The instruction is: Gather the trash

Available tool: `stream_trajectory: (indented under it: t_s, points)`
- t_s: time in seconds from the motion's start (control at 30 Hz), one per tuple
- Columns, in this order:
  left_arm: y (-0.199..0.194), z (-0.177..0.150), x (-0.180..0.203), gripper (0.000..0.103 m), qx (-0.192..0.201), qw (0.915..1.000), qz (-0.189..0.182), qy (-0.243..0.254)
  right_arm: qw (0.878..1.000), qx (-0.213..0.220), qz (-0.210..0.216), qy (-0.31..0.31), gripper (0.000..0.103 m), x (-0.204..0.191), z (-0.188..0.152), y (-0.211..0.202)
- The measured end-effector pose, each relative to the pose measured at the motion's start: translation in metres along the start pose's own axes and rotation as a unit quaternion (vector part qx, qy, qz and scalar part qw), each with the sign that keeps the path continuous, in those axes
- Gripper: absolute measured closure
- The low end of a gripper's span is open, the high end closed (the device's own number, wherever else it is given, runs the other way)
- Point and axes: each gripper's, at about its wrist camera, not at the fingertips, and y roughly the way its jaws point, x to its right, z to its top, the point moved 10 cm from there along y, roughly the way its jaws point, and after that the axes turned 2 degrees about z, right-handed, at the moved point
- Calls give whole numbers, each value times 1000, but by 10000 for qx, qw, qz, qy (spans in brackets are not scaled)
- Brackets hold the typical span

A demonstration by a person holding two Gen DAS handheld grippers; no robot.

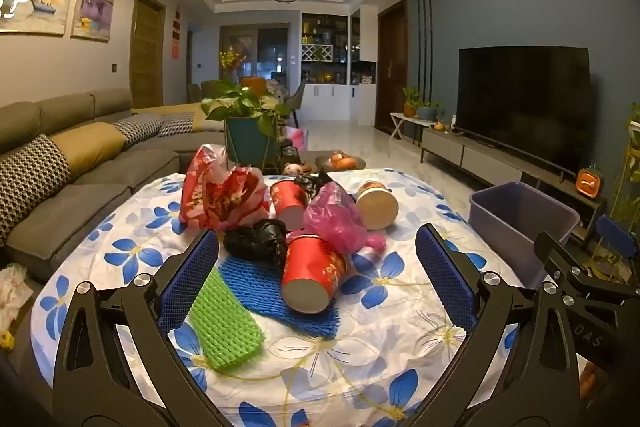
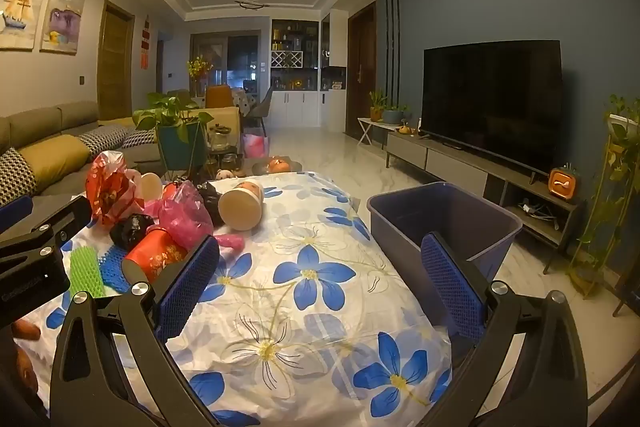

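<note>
Several bits of trash, a red cup, green netting and bags, lie piled on our flowered surface. Both left gripper and right gripper hover with jaws wide, empty. Next we likely pinch one piece for the blue bin.

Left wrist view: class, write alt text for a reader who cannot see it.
The open left gripper hovers empty over a flowered tablecloth strewn with trash: red paper cups, plastic bags and foam nets. A purple bin stands to the right.
</note>
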Motion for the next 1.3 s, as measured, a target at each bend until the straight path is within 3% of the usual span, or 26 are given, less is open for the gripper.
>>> stream_trajectory:
  t_s: [1.3]
  points:
    - [-1,-7,-5,6,-71,9998,-57,-164,9999,81,-128,55,5,7,5,-7]
